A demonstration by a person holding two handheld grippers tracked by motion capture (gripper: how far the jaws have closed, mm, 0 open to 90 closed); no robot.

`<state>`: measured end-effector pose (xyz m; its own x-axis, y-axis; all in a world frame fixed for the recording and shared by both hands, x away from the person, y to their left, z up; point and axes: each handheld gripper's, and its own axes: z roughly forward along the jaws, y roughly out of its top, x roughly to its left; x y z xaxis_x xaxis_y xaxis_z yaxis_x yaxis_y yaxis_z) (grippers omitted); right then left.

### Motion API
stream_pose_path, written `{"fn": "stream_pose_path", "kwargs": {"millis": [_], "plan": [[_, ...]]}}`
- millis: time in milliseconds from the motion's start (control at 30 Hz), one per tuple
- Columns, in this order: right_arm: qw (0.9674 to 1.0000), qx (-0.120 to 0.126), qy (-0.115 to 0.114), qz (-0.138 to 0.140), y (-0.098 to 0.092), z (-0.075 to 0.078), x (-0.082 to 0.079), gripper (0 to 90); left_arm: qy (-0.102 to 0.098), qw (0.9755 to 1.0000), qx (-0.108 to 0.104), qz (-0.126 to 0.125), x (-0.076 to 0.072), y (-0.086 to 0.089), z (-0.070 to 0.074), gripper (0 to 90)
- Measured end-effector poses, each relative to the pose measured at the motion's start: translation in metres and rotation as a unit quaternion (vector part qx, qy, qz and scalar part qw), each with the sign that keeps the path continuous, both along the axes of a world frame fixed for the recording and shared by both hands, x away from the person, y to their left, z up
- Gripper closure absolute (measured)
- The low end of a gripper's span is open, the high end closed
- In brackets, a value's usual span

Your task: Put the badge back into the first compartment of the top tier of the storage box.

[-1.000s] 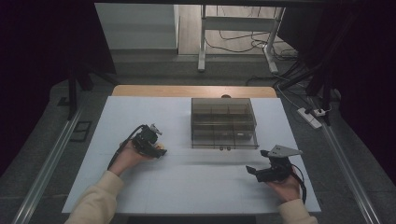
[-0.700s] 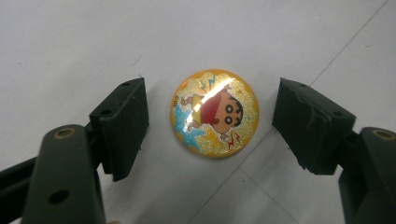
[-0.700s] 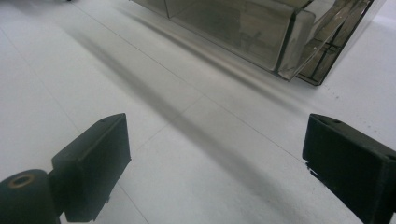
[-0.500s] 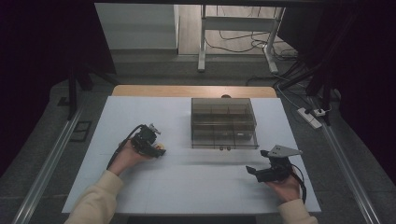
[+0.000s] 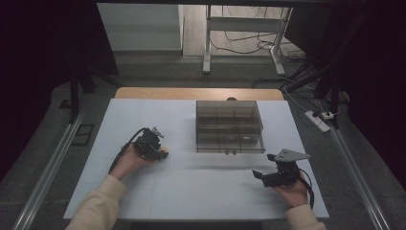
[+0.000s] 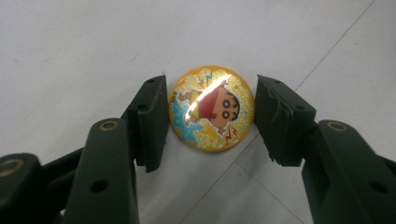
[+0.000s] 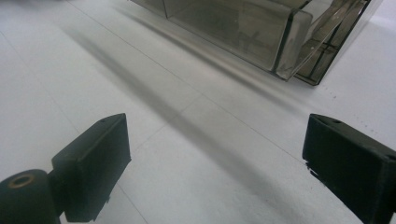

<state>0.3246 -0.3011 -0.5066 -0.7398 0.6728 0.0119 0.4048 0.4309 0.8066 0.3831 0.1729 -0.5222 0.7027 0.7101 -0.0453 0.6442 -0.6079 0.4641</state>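
A round yellow badge (image 6: 212, 108) with a glittery cartoon figure lies flat on the white table (image 5: 201, 191). My left gripper (image 6: 211, 116) is down at it, open, with one jaw close on each side and a thin gap still showing at the right jaw. From above, the badge (image 5: 163, 153) peeks out as an orange spot at the tip of the left gripper (image 5: 160, 152), left of centre. My right gripper (image 5: 256, 173) hovers low near the front right, open and holding nothing, pointing left; its own camera shows the right gripper (image 7: 219, 140) over bare table.
A smoky transparent organizer box (image 5: 230, 125) with several compartments stands at the middle back of the table, and its near corner (image 7: 289, 42) is ahead of the right gripper. A power strip (image 5: 318, 120) lies on the floor off the table's right edge.
The left hand has barely shifted at the badge. The right gripper has stayed where it was.
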Motion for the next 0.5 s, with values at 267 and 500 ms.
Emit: {"fn": "stream_pose_path", "kwargs": {"millis": [267,500], "plan": [[1.0,0.002,0.001,0.0,-0.0003,-0.0003,0.0002,7.3,0.0,1.0,-0.005,0.001,0.0005,0.0009,-0.0002,46.0],[1.0,0.0,0.003,0.001,-0.0001,-0.0008,0.0004,7.3,-0.001,1.0,-0.006,0.0,0.0003,0.0012,-0.0002,46.0]]}}
